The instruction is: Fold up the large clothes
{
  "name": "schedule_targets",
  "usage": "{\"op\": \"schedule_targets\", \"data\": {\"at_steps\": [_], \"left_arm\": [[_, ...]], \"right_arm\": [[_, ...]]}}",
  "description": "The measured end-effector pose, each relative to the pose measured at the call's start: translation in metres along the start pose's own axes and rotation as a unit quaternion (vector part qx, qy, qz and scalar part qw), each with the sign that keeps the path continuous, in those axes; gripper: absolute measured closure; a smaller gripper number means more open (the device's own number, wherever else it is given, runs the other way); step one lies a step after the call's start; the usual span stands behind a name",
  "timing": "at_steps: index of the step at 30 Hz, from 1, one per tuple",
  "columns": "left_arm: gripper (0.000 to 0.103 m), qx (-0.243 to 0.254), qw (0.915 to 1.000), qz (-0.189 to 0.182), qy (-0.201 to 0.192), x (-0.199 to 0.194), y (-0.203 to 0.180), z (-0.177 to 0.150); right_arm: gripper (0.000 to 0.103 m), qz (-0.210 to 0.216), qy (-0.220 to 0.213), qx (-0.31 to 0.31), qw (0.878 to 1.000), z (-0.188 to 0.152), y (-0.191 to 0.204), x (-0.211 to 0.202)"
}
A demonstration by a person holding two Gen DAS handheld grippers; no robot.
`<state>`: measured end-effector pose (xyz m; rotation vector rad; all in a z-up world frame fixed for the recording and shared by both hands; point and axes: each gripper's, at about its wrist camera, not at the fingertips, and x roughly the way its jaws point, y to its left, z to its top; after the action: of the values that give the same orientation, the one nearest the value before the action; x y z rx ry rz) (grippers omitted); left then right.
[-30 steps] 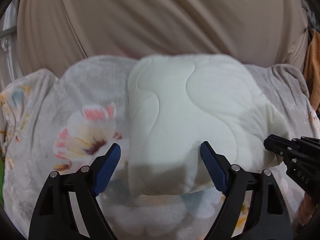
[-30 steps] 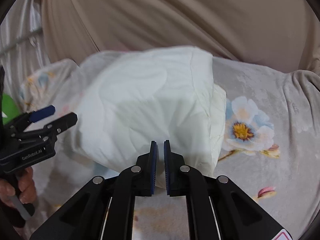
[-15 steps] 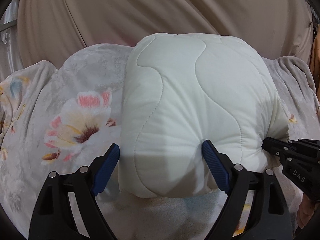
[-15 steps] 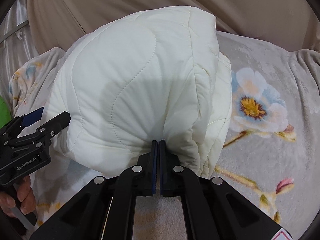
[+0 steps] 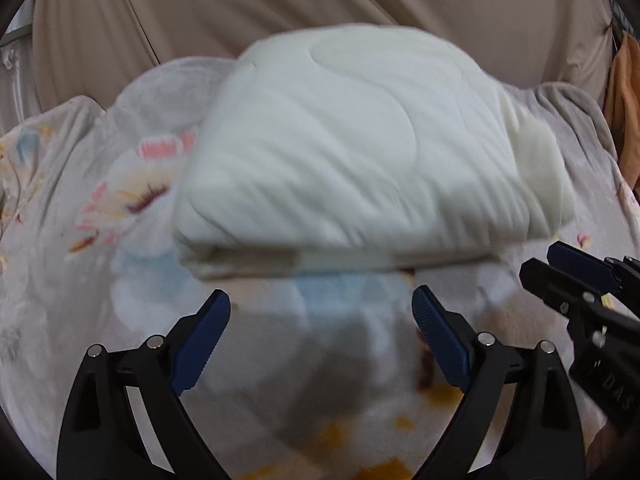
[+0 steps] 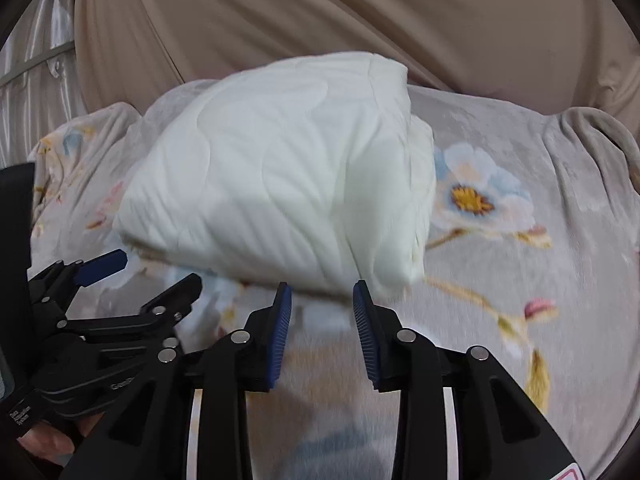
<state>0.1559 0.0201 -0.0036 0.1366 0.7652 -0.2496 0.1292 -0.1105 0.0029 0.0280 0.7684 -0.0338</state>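
Observation:
A white quilted garment (image 5: 352, 152) lies folded in a thick bundle on the floral blanket; it also shows in the right wrist view (image 6: 288, 184). My left gripper (image 5: 320, 324) is open and empty, a little short of the bundle's near edge. My right gripper (image 6: 322, 312) is open and empty, just short of the bundle's near right corner. The right gripper shows at the right edge of the left wrist view (image 5: 576, 280). The left gripper shows at the lower left of the right wrist view (image 6: 132, 280). Both views are motion-blurred.
A grey floral blanket (image 6: 520, 240) covers the surface under the bundle. A beige curtain (image 5: 320, 8) hangs behind. An orange cloth (image 5: 624, 100) hangs at the far right. A metal rail (image 6: 32, 68) is at the left.
My right gripper has opened and let go of the white garment. Both grippers have pulled back from the bundle, which now lies lower and flatter on the blanket.

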Motion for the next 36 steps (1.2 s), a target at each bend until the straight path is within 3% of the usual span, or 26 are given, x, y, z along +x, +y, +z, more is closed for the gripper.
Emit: {"op": "schedule_targets", "data": {"at_steps": [7, 17, 36], "left_arm": [[0.013, 0.014, 0.9993, 0.030, -0.020, -0.009, -0.011, -0.009], [0.012, 0.024, 0.9969, 0.068, -0.030, -0.013, -0.020, -0.013], [0.012, 0.024, 0.9968, 0.069, -0.032, -0.012, -0.019, -0.013]], "right_arm": [[0.068, -0.014, 0.032, 0.017, 0.999, -0.031, -0.002, 0.011], [0.068, -0.028, 0.024, 0.017, 0.999, -0.035, 0.002, 0.012], [0.067, -0.033, 0.019, 0.014, 0.999, -0.036, 0.003, 0.011]]}}
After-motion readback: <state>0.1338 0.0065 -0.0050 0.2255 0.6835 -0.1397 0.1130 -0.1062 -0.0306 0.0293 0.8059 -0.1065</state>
